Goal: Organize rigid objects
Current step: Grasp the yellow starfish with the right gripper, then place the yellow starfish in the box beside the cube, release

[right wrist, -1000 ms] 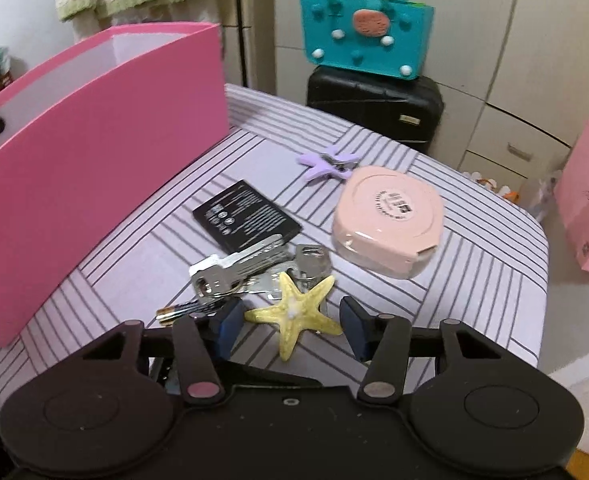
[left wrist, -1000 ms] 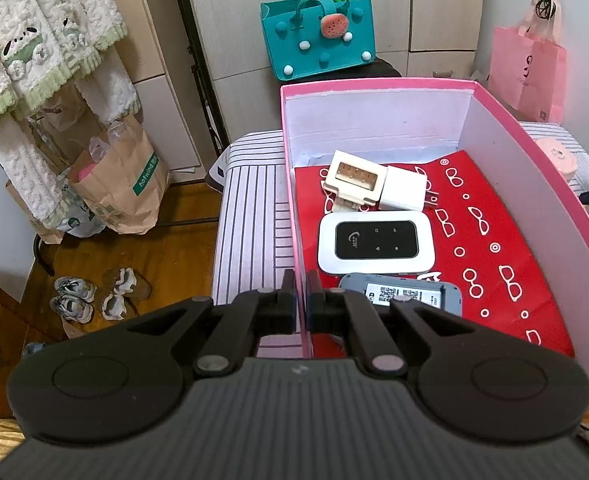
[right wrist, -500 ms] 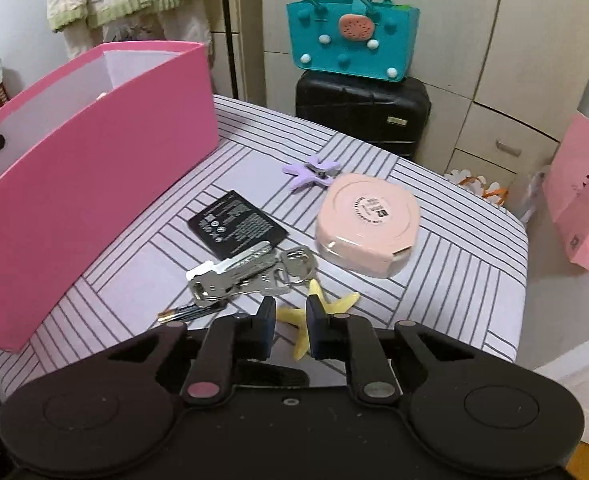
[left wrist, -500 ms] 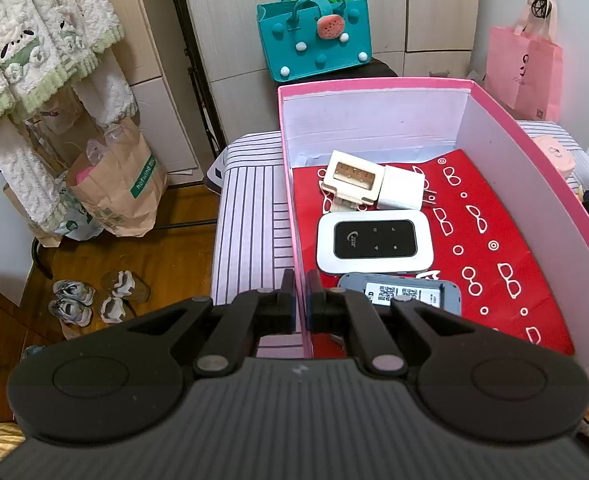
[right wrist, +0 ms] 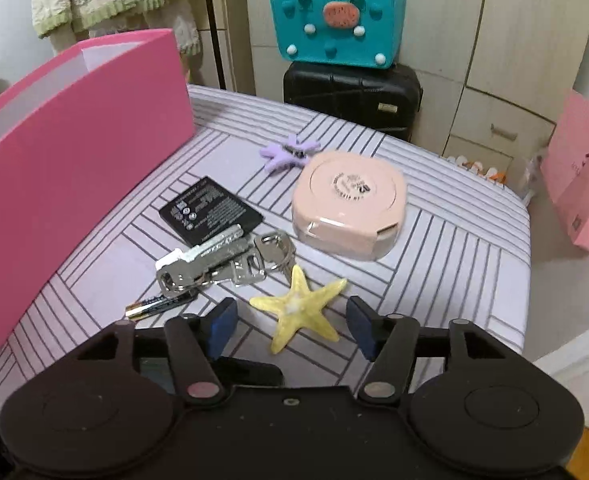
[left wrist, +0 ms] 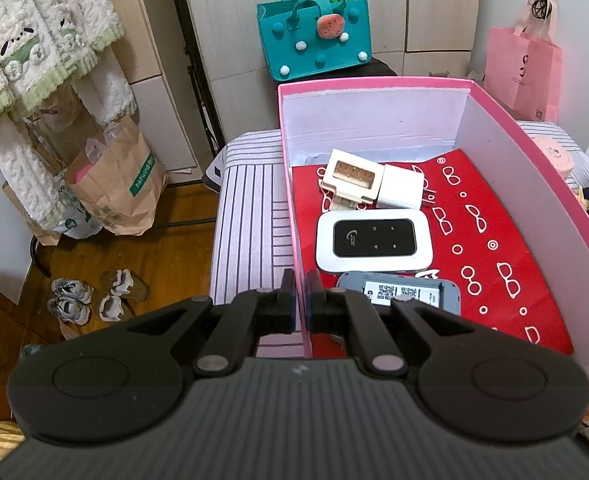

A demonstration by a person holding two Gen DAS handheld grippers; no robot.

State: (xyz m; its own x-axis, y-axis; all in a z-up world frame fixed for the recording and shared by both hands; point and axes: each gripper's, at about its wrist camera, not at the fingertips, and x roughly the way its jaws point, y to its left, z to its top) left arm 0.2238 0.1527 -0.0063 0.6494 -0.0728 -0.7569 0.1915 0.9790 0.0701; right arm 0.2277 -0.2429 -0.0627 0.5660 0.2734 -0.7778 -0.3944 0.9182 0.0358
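My left gripper [left wrist: 300,294] is shut on the left wall of the pink box [left wrist: 290,200]. In the box lie a white pocket router [left wrist: 373,242], a grey device [left wrist: 398,294], a white charger [left wrist: 400,192] and a cream adapter [left wrist: 352,178]. My right gripper [right wrist: 290,326] is open, with the yellow starfish [right wrist: 300,306] on the striped table [right wrist: 454,248] between its fingers. Ahead lie keys [right wrist: 218,260], a black battery pack [right wrist: 210,210], a small AA battery [right wrist: 158,306], a pink round case [right wrist: 350,204] and a purple starfish clip [right wrist: 288,152]. The pink box [right wrist: 74,152] stands at left.
A teal bag [right wrist: 336,28] sits on a black suitcase [right wrist: 352,96] behind the table. A pink paper bag [right wrist: 582,176] stands at right. Paper bags [left wrist: 114,184] and shoes [left wrist: 90,300] are on the floor left of the table. A dark object lies under my right gripper.
My right gripper shut around the yellow starfish half a second ago and has now opened again; the starfish lies on the table. My left gripper has kept its hold on the box wall.
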